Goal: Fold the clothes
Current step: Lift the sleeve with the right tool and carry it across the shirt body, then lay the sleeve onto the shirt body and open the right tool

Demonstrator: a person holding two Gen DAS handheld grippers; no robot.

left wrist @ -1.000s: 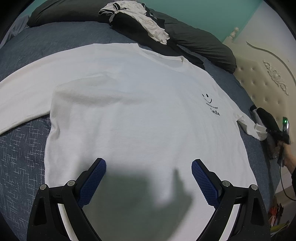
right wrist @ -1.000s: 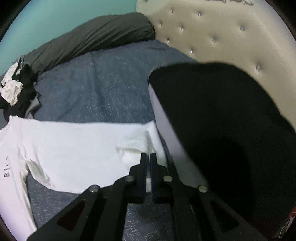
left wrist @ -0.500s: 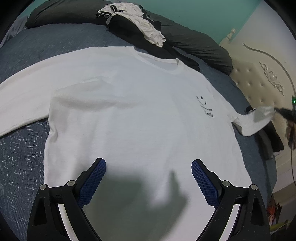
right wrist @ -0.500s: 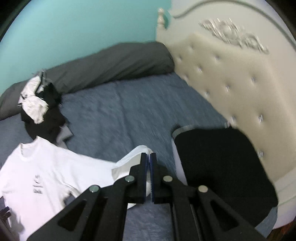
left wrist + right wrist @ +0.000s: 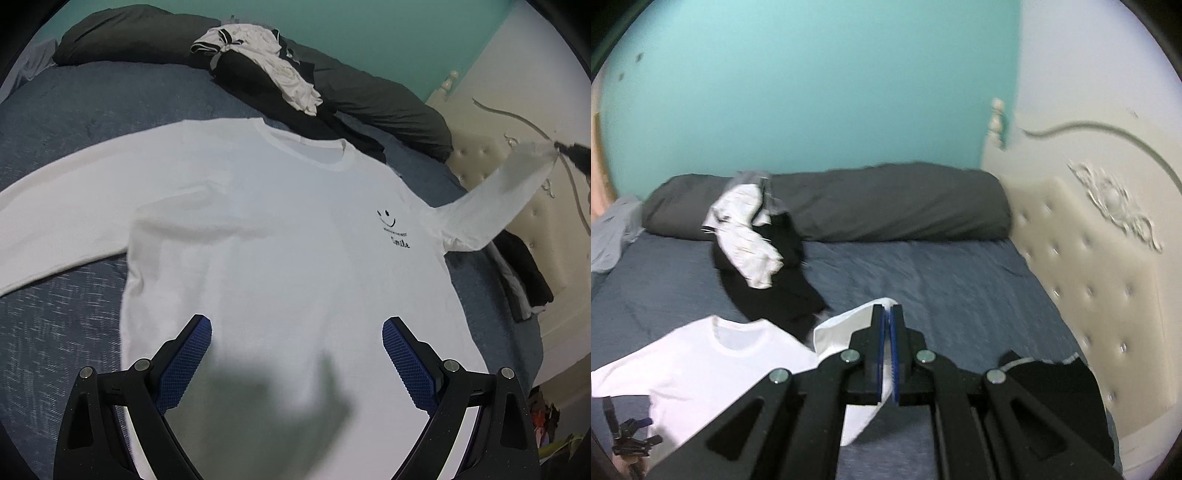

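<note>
A white long-sleeved shirt (image 5: 266,236) with a small smile print lies face up on the blue bedspread (image 5: 74,110). My left gripper (image 5: 297,332) hovers open over the shirt's lower hem, nothing between its blue pads. My right gripper (image 5: 888,314) is shut on the cuff of the shirt's right sleeve (image 5: 849,328) and holds it high above the bed. In the left wrist view that sleeve (image 5: 495,206) stretches up to the right gripper (image 5: 565,149) at the right edge. The left sleeve (image 5: 55,221) lies flat.
A heap of black and white clothes (image 5: 269,85) lies against the long grey pillow (image 5: 369,99) at the far side. A folded black garment (image 5: 1056,387) sits by the cream tufted headboard (image 5: 1089,266). A teal wall stands behind the bed.
My right gripper has risen steeply with the sleeve cuff, lifting the sleeve off the bed until it stretches taut. The left gripper has risen slightly and stays open.
</note>
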